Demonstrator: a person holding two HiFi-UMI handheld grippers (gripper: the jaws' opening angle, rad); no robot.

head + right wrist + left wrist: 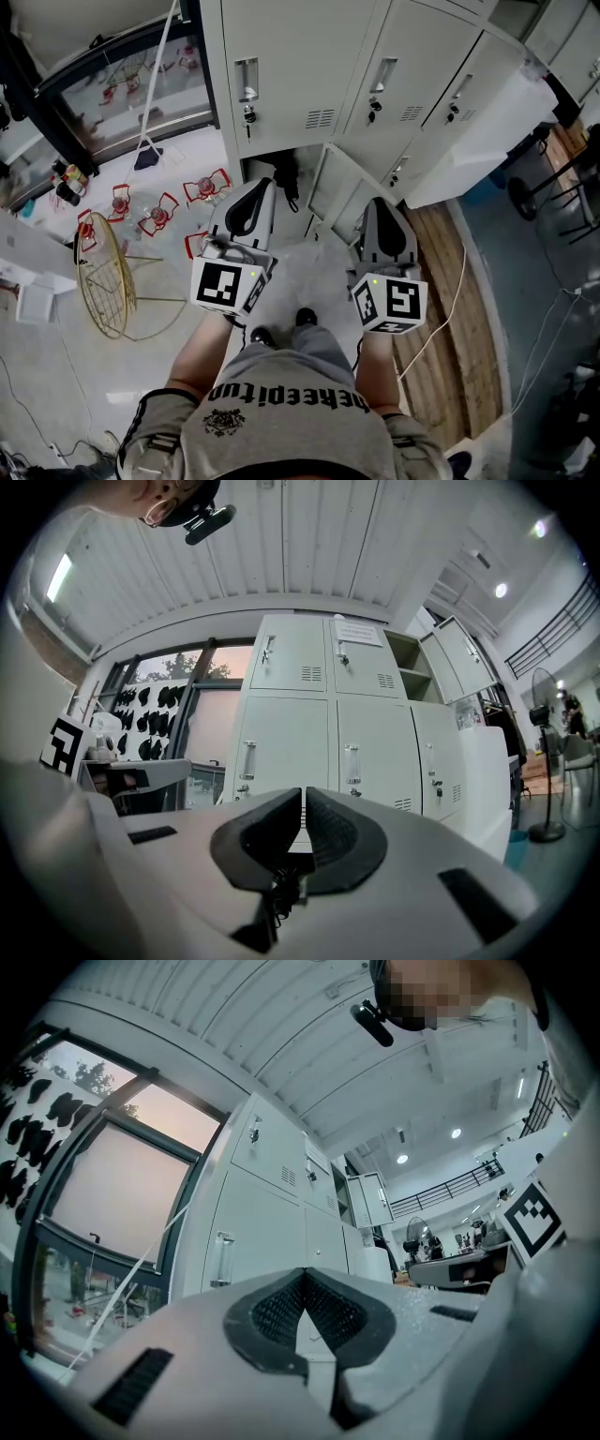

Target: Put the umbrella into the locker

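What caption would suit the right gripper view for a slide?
The right gripper, jaws shut, faces a wall of white lockers.

The left gripper [254,186] and right gripper [384,202] sit side by side before the lockers [319,75].
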